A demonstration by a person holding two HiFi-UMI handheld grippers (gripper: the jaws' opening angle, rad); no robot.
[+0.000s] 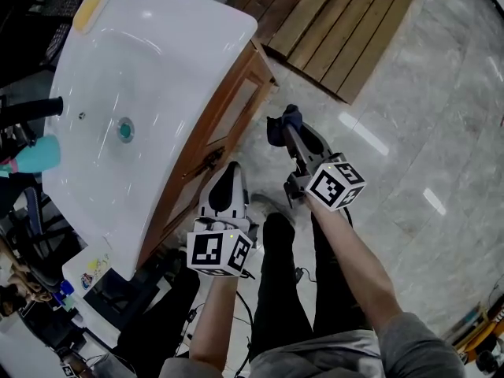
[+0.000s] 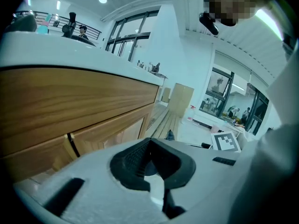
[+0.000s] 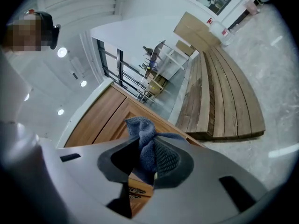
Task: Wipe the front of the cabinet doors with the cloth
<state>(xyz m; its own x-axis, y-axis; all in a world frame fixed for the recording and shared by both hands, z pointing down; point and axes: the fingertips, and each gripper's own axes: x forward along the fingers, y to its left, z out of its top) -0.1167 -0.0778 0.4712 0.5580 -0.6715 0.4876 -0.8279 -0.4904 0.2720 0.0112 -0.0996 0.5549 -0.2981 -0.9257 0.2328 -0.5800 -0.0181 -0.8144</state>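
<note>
Holding: we pinch the crumpled dark blue cloth in the right gripper, its fingers closed on the fabric.
Cloth position: out in front of the light brown wooden cabinet doors, towards the cabinet's far end, with a strip of floor showing between cloth and wood.
Left gripper: nearer to us along the cabinet front, close beside the doors; its fingers are pressed together with nothing between them.
On top of the cabinet: a glossy white ceramic basin.
Beyond the cabinet: a brown slatted wooden platform lying on the grey marble floor.
</note>
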